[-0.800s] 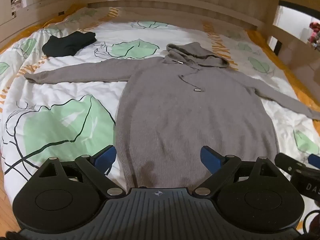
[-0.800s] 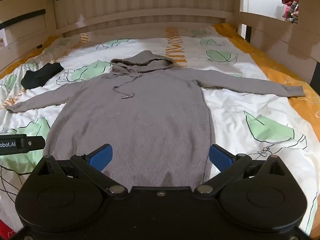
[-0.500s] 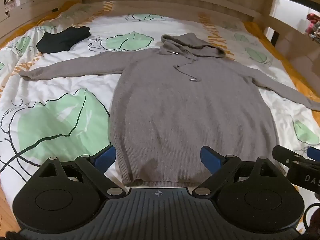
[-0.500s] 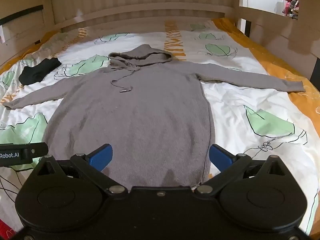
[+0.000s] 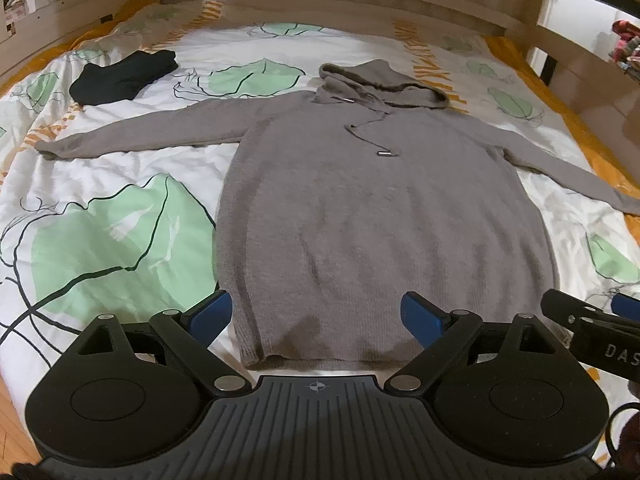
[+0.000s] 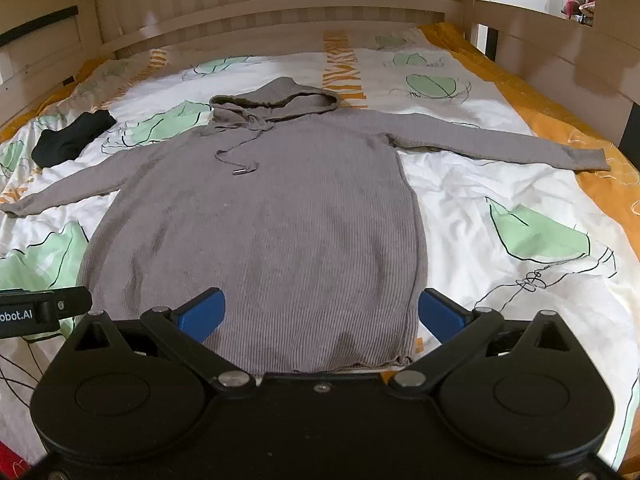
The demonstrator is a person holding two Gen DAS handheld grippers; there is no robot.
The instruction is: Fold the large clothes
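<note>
A long grey knit hoodie (image 5: 380, 216) lies flat on the bed, front up, hood at the far end, both sleeves spread out sideways. It also shows in the right wrist view (image 6: 264, 232). My left gripper (image 5: 318, 318) is open and empty, hovering above the hem near its left corner. My right gripper (image 6: 322, 314) is open and empty above the hem near its right corner. The right gripper's body shows at the right edge of the left wrist view (image 5: 592, 320).
The bed has a white cover with green leaf prints (image 5: 112, 240) and orange edges. A folded black garment (image 5: 120, 76) lies at the far left, also in the right wrist view (image 6: 72, 138). A wooden headboard (image 6: 280, 20) and side rails enclose the bed.
Both grippers have drawn back toward the foot of the bed and tilted down, so the hoodie's hem now shows in front of the fingers. The hoodie has not moved.
</note>
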